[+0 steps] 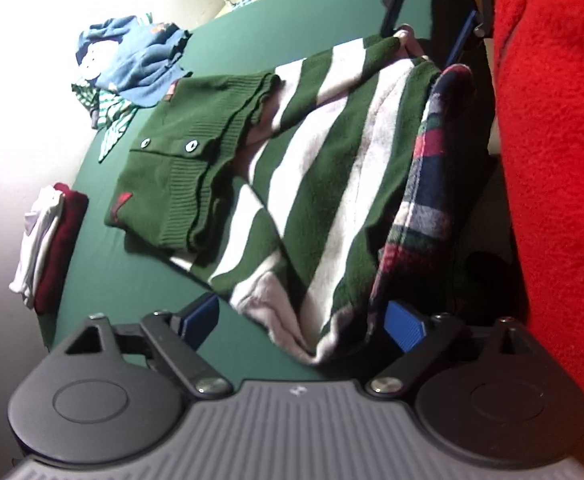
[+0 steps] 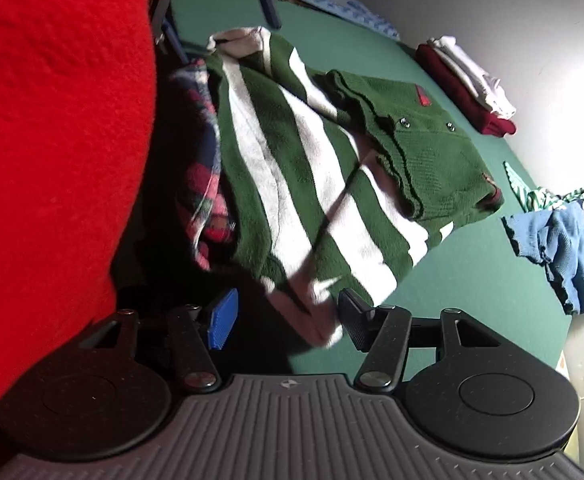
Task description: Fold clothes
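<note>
A green and white striped sweater [image 1: 324, 168] lies on the green table [image 1: 251, 36], its dark green ribbed part with buttons [image 1: 171, 168] folded on top. It also shows in the right wrist view [image 2: 312, 168]. My left gripper [image 1: 304, 328] is open, with the sweater's near corner [image 1: 292, 332] between its blue-padded fingers [image 1: 406, 326]. My right gripper [image 2: 287, 320] is open too, with the opposite corner [image 2: 320, 320] between its fingers [image 2: 223, 318]. A plaid cloth [image 1: 424, 184] lies under the sweater's edge nearest the person.
A pile of blue and striped clothes [image 1: 131, 68] lies at one end of the table. A folded stack of dark red and white clothes [image 1: 51, 240] sits at the table's far edge. The person's red sleeve [image 1: 556, 160] fills one side of each view.
</note>
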`<state>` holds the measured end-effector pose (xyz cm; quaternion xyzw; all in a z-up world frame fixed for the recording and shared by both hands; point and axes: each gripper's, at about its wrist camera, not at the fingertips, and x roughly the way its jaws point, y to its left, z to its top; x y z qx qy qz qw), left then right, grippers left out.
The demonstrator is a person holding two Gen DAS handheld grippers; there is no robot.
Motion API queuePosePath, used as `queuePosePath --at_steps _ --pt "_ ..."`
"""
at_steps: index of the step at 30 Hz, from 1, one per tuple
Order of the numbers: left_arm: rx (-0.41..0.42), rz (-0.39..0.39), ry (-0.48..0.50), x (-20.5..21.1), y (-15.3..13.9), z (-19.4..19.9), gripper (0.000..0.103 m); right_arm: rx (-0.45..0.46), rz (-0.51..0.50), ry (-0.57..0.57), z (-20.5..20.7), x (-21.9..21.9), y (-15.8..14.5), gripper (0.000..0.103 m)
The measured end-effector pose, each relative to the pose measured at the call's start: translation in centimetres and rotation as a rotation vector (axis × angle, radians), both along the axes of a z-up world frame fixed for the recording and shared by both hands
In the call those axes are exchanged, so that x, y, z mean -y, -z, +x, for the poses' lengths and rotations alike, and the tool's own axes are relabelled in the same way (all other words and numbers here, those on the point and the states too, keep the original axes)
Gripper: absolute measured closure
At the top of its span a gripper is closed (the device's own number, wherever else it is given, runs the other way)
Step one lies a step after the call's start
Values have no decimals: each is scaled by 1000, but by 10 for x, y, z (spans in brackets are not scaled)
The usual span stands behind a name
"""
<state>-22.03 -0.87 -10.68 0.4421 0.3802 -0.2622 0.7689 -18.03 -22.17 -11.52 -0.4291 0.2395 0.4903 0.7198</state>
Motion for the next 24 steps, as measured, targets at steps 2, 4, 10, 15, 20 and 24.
queuePosePath --at_steps 2,4,10,15,20,24 --pt "-5 5 4 1 3 0 13 11 10 4 0 -2 4 45" --pt "-4 8 9 2 4 -2 13 13 19 -6 -1 -3 7 45" --pt "-9 28 38 2 7 -6 18 -46 75 41 7 0 -3 56" --pt "-17 87 94 1 8 -9 18 -108 125 91 14 3 -14 69" --pt "29 151 157 -4 -1 -13 13 -166 178 143 22 5 -24 92" --pt "46 174 226 -1 -3 -15 16 -199 230 196 30 3 -28 92"
